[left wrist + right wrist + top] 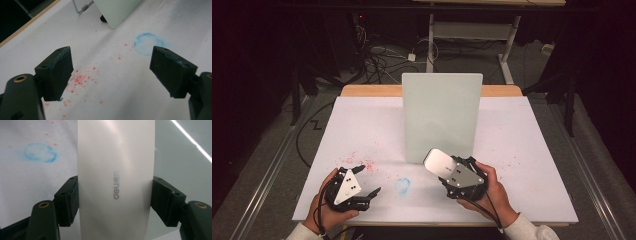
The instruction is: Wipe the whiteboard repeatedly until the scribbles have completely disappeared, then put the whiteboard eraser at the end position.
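Black hand-held gripper [367, 195], grey plate, white sleeves [532, 231].

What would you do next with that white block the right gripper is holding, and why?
Probably lift the white block toward the upright board ahead; it looks like an eraser. The right gripper is shut on it, just before the board, while the left gripper hangs open.

We see a board [441, 115] standing upright at the table's [532, 150] middle. Near of it lies a ring mark [402, 185], specks [362, 162] to its left. The eraser [439, 162] sits right of the ring, just before the board.
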Demonstrator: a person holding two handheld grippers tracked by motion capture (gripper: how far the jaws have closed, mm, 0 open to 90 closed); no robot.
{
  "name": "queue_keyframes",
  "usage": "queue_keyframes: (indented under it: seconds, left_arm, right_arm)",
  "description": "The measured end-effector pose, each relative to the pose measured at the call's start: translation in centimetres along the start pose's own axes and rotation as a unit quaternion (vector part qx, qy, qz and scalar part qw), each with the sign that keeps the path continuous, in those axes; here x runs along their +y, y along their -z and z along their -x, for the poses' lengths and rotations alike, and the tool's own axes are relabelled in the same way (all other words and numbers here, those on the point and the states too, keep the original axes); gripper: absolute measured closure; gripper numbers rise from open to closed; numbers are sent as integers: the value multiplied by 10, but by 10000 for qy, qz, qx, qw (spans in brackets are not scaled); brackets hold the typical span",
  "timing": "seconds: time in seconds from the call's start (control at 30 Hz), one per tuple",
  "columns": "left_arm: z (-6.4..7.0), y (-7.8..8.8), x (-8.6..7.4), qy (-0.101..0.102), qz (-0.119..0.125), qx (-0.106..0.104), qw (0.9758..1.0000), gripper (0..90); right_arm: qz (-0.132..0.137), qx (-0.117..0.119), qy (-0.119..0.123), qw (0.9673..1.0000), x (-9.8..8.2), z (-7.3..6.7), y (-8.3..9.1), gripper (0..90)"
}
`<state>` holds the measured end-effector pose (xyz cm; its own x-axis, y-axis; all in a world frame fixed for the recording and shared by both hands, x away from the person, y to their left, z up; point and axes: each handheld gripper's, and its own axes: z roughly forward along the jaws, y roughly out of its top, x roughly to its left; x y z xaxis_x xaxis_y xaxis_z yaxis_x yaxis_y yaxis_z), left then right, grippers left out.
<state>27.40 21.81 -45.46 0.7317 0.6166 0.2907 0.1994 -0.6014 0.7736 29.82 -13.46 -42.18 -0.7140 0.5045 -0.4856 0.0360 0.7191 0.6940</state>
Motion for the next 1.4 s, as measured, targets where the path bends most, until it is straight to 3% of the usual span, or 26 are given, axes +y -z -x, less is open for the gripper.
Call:
queue_keyframes:
  seconds: [0.27,0.43,0.67,0.8,0.87,0.97,1.03,1.1,1.3,1.4]
  left_arm:
    - [1,0,1,-33,-38,13,10000,179]
    - [2,-1,1,-56,-65,14,10000,179]
    - [1,-2,0,-43,-114,18,9999,179]
    - [1,-4,1,-61,-128,-5,9999,179]
    - [2,-5,1,-87,-158,-11,9998,179]
    - [3,-5,1,-87,-158,-4,9998,179]
    - [3,-5,1,-87,-164,-5,9998,179]
    - [3,-5,1,-89,-171,-13,9998,179]
    - [4,-6,1,-100,-189,-36,9998,179]
    - [4,-5,1,-106,-190,-27,9998,179]
  right_arm:
    - [-297,586,237,9976,-4,0,2,312]
    - [-487,929,166,9943,-10,6,-5,312]
    - [-770,1503,486,9844,-9,8,-10,312]
    - [-907,1935,730,9742,-5,8,-15,312]
    - [-994,2144,944,9671,-3,8,-19,312]
    - [-1173,2365,1191,9571,0,9,-26,311]
    - [-1283,2402,1309,9533,2,9,-31,311]
    - [-1344,2337,1346,9535,4,10,-34,311]
    - [-1442,2574,1356,9458,6,9,-46,310]
    - [-1438,2617,1348,9448,5,7,-51,307]
